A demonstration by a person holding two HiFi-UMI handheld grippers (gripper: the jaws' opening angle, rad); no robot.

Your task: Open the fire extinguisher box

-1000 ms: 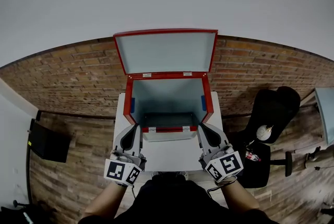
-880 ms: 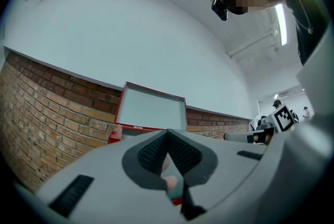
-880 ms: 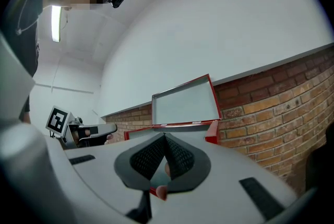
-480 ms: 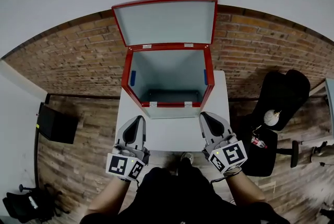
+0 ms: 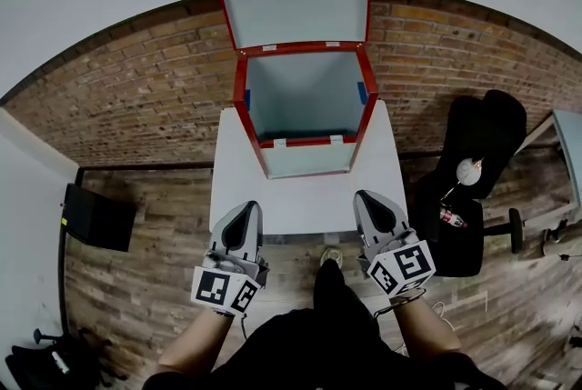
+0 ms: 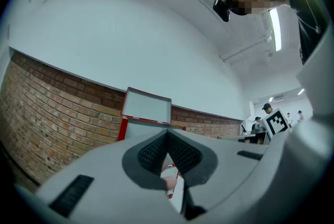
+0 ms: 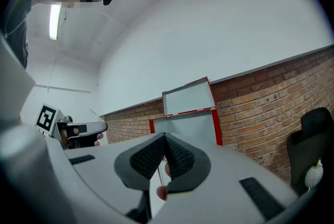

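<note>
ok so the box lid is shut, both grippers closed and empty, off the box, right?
Not quite: the lid of the fire extinguisher box stands open, swung up behind the box, as the head view shows. The rest holds: the left gripper and the right gripper are closed, empty and off the box.

The fire extinguisher box (image 5: 306, 159) looks like sheet metal, red-painted on the frame and smooth pale grey inside (matt, no glare). The table (image 5: 291, 202) is smooth and white. The brick wall (image 5: 127, 106) is rough, and the floor (image 5: 155, 234) is worn wood planking. The left gripper (image 5: 247, 208) and right gripper (image 5: 366, 197) are matt grey plastic with dark ribbed pads (image 6: 151, 152).
</note>
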